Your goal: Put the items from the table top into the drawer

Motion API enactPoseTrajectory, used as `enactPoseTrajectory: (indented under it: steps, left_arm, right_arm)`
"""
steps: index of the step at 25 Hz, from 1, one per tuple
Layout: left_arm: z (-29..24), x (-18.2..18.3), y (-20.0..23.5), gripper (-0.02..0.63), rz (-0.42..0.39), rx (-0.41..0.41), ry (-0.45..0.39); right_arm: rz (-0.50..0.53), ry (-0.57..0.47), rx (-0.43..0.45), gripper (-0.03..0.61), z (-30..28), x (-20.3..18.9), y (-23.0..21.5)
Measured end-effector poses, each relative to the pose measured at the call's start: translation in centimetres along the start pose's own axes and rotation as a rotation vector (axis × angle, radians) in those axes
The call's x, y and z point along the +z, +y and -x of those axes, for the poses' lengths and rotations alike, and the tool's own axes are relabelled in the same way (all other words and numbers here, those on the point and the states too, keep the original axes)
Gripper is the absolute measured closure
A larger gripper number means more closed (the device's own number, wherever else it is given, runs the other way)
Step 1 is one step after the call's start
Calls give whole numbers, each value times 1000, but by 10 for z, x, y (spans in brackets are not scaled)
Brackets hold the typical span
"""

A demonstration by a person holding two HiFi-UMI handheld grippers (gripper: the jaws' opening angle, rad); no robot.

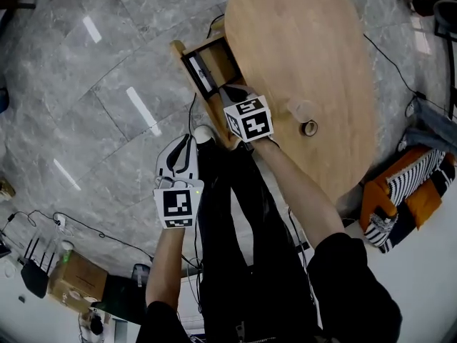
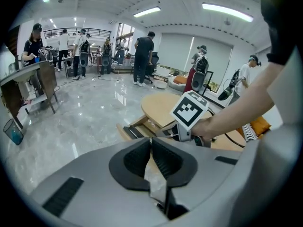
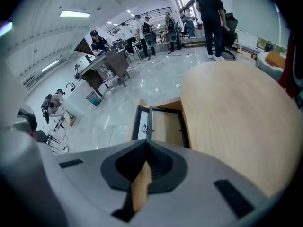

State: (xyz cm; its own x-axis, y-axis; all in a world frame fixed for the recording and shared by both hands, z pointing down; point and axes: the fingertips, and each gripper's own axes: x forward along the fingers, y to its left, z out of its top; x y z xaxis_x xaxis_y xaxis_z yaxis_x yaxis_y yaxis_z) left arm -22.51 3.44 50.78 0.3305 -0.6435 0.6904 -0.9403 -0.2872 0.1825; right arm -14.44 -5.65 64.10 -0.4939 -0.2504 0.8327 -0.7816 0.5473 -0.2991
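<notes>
The oval wooden table [image 1: 307,41] has its drawer [image 1: 211,66] pulled open at the left edge. Inside lies a flat black-framed item with a white strip [image 1: 200,75]. A small tape roll [image 1: 309,128] and a clear round object [image 1: 300,109] rest on the tabletop. My right gripper [image 1: 230,91] hovers over the near end of the drawer, shut with nothing between its jaws [image 3: 146,143]; the drawer [image 3: 163,124] lies ahead of it. My left gripper [image 1: 185,145] hangs over the floor beside the drawer, shut and empty [image 2: 151,140].
Grey polished floor lies to the left of the table. Cables run across the floor near the table's right side. An orange and striped bundle [image 1: 407,191] lies at the right, a cardboard box [image 1: 71,281] at lower left. Several people [image 2: 143,58] stand far off.
</notes>
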Motion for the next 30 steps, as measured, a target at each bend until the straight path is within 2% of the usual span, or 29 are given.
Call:
enactPoseTrajectory:
  steps: [6,12,20,26,30]
  left_arm:
    - [-9,2,-26,588,-29,-34,9]
    - [-17,9,-58,588,-62,-83,7]
    - [-24,8,-92,588,-118,-140,22]
    - [-27,4,-116,588,-149,-180,39]
    - [-30,1,-132,588,-169,-210,53]
  right_arm:
    - [1,-96,13,569,38,-6,6]
    - [-36,-143,-28,569,74,-28,-6]
    - [-31,-196,-93,569,120,-62,-14]
    - [-133,-183,-127,563,149,-113,-30]
    - [-208,-206,-200,532,171,-135,-55]
